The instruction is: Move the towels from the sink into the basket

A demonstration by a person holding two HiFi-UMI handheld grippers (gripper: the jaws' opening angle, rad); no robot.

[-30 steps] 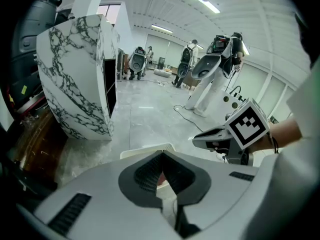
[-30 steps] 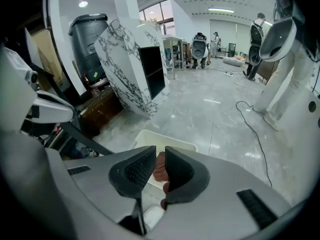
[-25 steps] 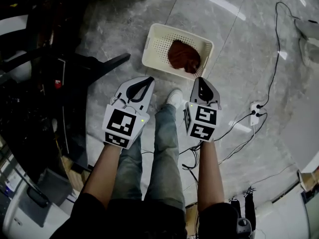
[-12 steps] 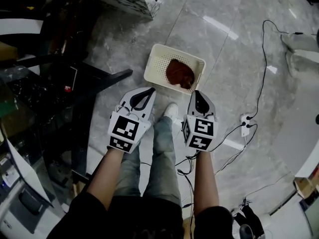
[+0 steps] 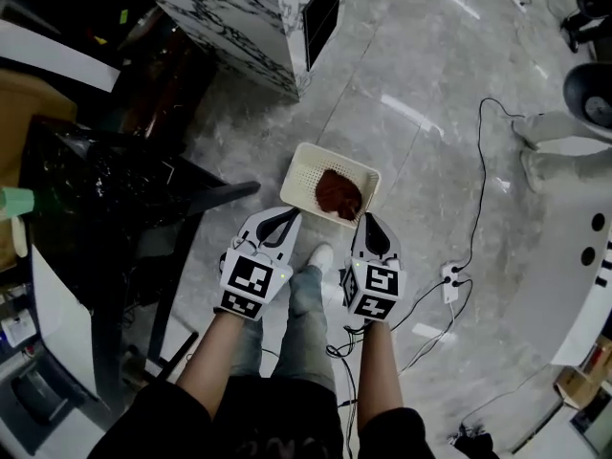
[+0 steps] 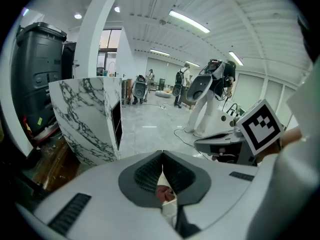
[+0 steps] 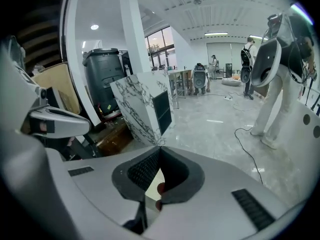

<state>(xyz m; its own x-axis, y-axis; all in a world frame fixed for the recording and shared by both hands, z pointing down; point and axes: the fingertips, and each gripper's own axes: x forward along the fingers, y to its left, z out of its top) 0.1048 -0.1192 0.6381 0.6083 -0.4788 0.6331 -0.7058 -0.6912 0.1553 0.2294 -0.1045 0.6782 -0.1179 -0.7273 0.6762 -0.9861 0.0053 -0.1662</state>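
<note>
The brown towel (image 5: 337, 195) lies bunched in the white basket (image 5: 304, 161) on the floor (image 5: 430, 84), ahead of and below both hands. The right hand-held gripper (image 5: 368, 221) hangs nearer it than the left hand-held gripper (image 5: 286, 215). Both are pinched closed and empty.

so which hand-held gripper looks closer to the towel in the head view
The right hand-held gripper: its tip overlaps the basket corner beside the brown towel; the left hand-held gripper falls short of the rim.

A perforated plastic basket (image 5: 299, 174) holds a rumpled matt cloth towel (image 5: 337, 194) on glossy, marble-look floor (image 5: 421, 84).
</note>
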